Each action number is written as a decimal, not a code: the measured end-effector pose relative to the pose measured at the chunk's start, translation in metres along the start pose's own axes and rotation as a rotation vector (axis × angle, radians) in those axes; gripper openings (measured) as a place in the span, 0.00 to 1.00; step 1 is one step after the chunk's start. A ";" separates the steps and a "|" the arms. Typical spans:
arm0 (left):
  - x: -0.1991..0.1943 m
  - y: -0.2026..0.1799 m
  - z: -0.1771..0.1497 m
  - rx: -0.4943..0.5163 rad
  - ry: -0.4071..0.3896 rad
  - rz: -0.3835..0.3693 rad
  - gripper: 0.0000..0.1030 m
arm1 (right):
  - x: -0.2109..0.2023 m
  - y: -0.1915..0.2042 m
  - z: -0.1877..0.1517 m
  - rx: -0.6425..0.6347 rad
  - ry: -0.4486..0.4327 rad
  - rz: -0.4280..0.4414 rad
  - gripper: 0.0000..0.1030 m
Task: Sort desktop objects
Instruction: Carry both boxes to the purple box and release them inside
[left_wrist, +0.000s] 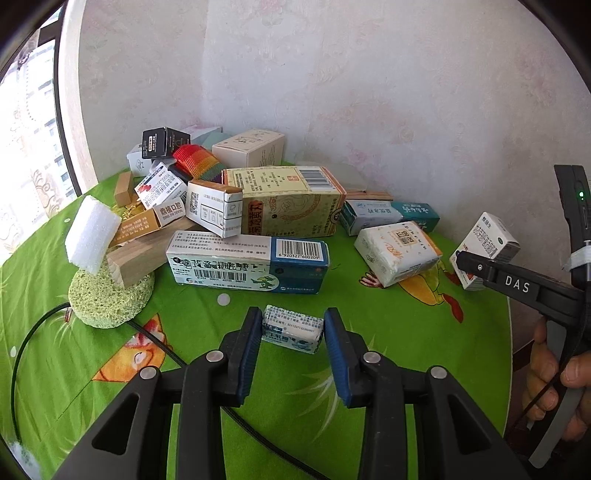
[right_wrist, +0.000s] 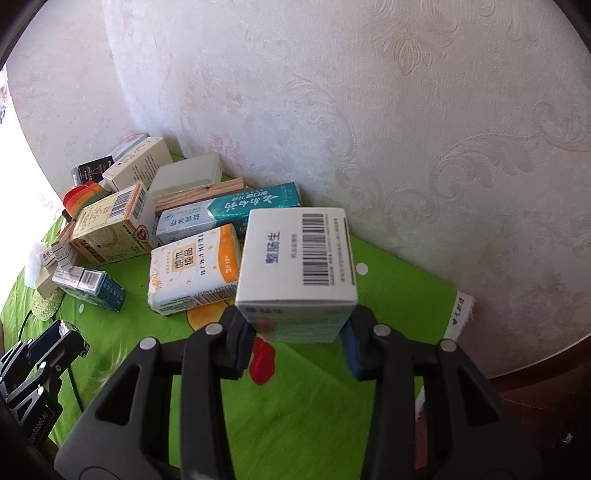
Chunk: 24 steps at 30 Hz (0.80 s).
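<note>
Your left gripper (left_wrist: 293, 329) brackets the small blue-white packet (left_wrist: 291, 329) on the green cloth (left_wrist: 295, 398); pads sit at both ends, contact unclear, can't tell if it's clamped. Your right gripper (right_wrist: 298, 334) is closed on the white barcode box (right_wrist: 295, 275), held off the cloth. Only the left view shows your hand (left_wrist: 554, 376); only the right view shows the box's barcode face

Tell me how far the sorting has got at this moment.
Early. Nothing visibly sorted yet: most boxes still sit in the pile by the wall. In hand: the right gripper holds a white box off the cloth; the left gripper straddles a small packet lying on the green cloth, contact unclear. Left: the pile, tissue pack and sponge.
</note>
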<state>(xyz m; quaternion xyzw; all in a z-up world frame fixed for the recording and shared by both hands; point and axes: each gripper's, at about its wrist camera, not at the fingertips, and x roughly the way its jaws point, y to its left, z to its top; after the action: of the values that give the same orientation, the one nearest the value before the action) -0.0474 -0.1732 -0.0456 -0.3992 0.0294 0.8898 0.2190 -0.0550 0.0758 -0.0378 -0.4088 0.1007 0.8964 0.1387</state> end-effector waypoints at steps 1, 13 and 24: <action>-0.006 0.000 0.000 -0.006 -0.011 0.005 0.34 | -0.003 0.002 0.000 -0.007 -0.007 0.007 0.41; -0.105 0.017 -0.014 -0.116 -0.163 0.197 0.34 | -0.045 0.064 0.001 -0.177 -0.082 0.208 0.41; -0.220 0.076 -0.054 -0.317 -0.302 0.516 0.34 | -0.117 0.198 -0.027 -0.491 -0.103 0.579 0.41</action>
<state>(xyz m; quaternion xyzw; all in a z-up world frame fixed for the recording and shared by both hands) 0.0877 -0.3342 0.0676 -0.2713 -0.0419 0.9585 -0.0764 -0.0278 -0.1384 0.0469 -0.3390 -0.0128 0.9152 -0.2175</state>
